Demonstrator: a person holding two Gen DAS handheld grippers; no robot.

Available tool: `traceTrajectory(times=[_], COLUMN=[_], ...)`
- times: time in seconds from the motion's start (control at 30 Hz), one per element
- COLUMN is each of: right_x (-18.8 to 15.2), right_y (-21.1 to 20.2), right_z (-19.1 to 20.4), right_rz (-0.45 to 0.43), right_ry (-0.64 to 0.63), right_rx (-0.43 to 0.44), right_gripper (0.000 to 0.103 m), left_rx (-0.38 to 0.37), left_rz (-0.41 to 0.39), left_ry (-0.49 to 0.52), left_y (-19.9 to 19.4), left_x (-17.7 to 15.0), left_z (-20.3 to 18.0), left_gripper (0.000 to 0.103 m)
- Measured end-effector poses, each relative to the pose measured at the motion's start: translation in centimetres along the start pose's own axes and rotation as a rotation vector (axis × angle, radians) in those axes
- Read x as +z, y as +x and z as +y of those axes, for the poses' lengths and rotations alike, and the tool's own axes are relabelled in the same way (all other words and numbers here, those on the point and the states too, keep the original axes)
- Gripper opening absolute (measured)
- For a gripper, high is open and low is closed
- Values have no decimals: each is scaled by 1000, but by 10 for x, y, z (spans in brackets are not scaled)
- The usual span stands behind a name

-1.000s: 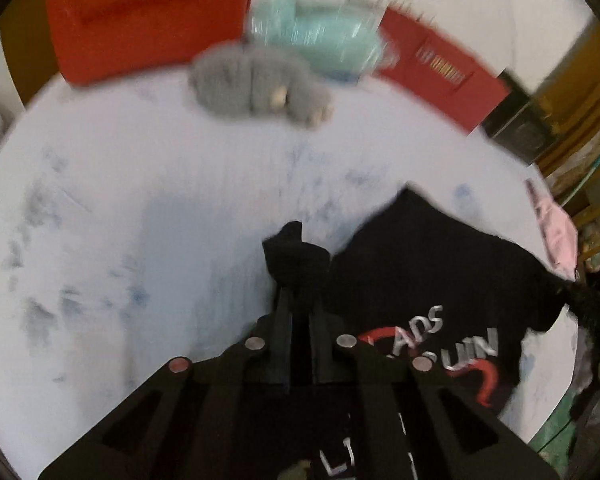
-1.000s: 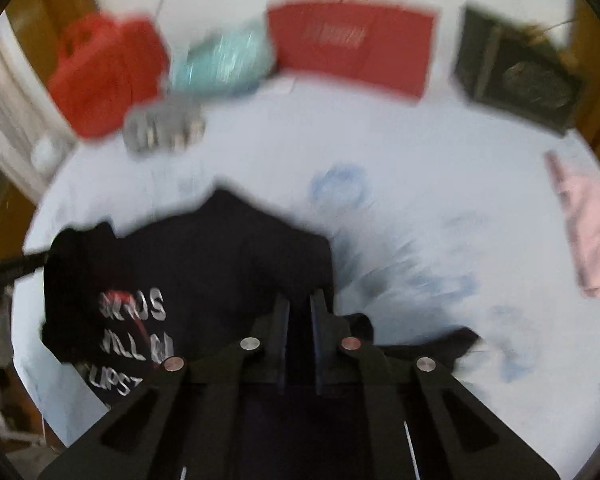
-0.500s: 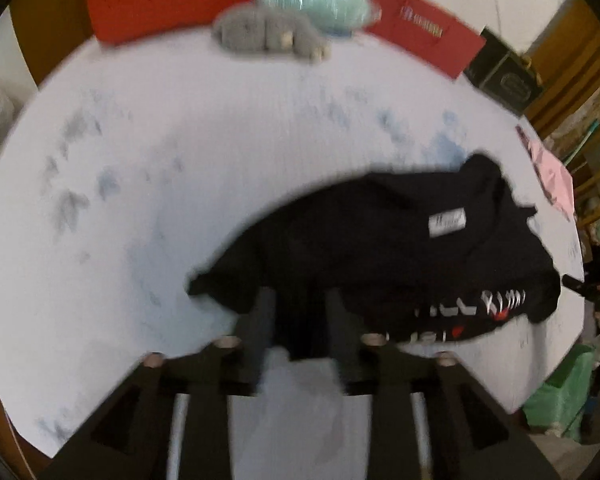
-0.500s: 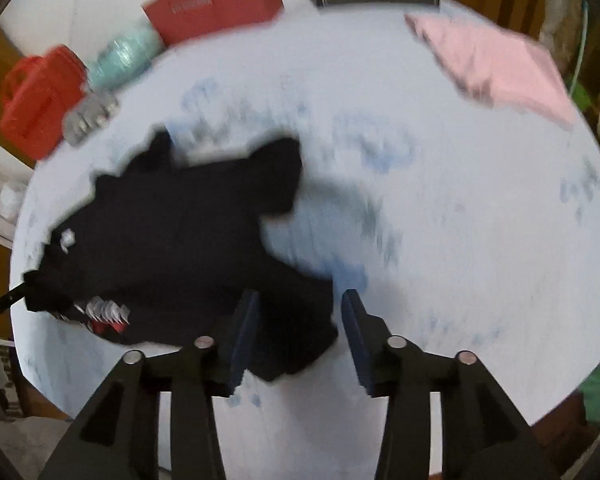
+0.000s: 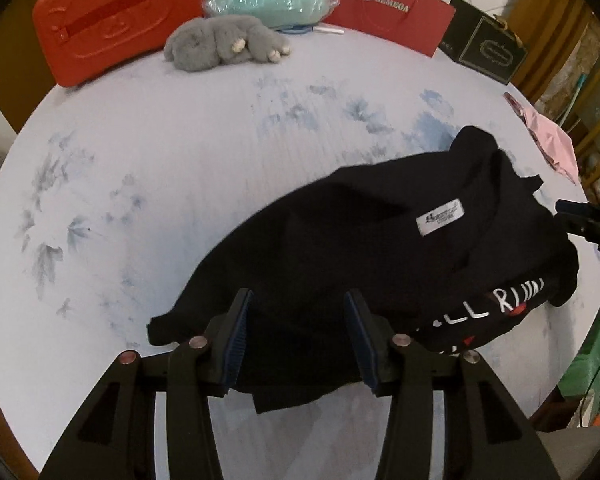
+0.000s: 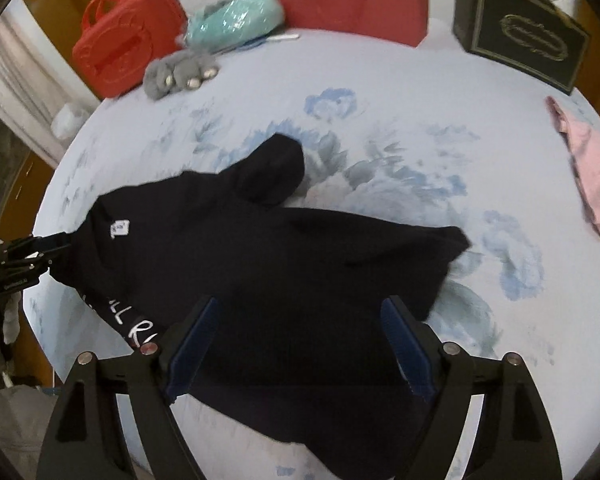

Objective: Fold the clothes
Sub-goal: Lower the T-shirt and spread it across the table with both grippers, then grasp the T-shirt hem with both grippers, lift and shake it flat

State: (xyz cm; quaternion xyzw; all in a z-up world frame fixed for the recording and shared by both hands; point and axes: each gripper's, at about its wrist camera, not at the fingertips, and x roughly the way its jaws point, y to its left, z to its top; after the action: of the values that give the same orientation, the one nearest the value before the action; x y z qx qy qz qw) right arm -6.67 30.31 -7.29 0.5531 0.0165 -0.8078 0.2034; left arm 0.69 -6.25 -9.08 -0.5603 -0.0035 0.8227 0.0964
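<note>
black shirt [image 5: 380,264] lettered "LL RU", red bag [image 5: 384,16] "BEMEGA"

Matt black cloth shirt [image 5: 340,240] on smooth floral tablecloth [image 5: 160,160]; glossy red plastic case [image 5: 112,20].

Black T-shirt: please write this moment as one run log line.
step: fold released | black T-shirt: folded over, lying on table | left tongs: opening, not gripping | right tongs: opening, not gripping
</note>
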Motion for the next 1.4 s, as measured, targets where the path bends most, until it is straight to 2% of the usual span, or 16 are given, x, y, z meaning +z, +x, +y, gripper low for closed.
traceTrajectory(times=[0.2, 0.23, 0.27, 0.3, 0.33, 0.4, 0.5, 0.7, 0.77, 0.93, 1.0, 1.07, 1.13, 1.23, 1.3, 1.4], right_x=[-2, -3, -5, -6, -7, -4, 17, 113, 152, 240, 267, 275, 266, 240, 215, 175], right_y=[22, 25, 27, 29, 30, 23, -14, -84, -88, -72, -55, -43, -36, -28, -20, -16], right_z=[8, 11, 14, 16, 16, 17, 33, 100, 140, 241, 275, 291, 287, 265, 231, 176], right_rz=[30, 40, 54, 68, 82, 64, -64, -372, -442, -543, -533, -501, -470, -418, -369, -319], right_ry=[-42, -56, -69, -83, -83, -82, -160, -355, -451, -593, -599, -602, -591, -549, -471, -332], right_rx=[-13, -15, -36, -60, -73, -92, -152, -143, -121, 13, 70, 86, 102, 101, 78, 36], right_gripper=[82, 72, 36, 17, 17, 11, 9, 9, 9, 13, 42, 57, 58, 73, 75, 77], left_rx=[-50, -56, -63, -73, -80, -79, -32, 60, 113, 307, 407, 472, 447, 356, 270, 179], left_rz=[13, 15, 18, 25, 37, 73, -58, -392, -445, -441, -391, -314, -244, -208, -192, -163], left_ry=[5, 17, 27, 29, 22, 7, 12, -124, -180, -327, -436, -534, -583, -607, -597, -544], left_y=[11, 13, 15, 19, 23, 29, -15, -132, -153, -154, -139, -120, -100, -86, -78, -61], left_x=[0, 0, 0, 0, -1, 0, 8, 28, 30, 36, 37, 35, 27, 9, 1, -1], left_z=[-11, -15, -18, -19, -20, -19, -11, 49, 77, 152, 190, 224, 245, 254, 250, 229], left_gripper=[47, 47, 47, 30, 8, 3, 3, 4, 4, 4, 4, 7, 7, 18, 34, 38])
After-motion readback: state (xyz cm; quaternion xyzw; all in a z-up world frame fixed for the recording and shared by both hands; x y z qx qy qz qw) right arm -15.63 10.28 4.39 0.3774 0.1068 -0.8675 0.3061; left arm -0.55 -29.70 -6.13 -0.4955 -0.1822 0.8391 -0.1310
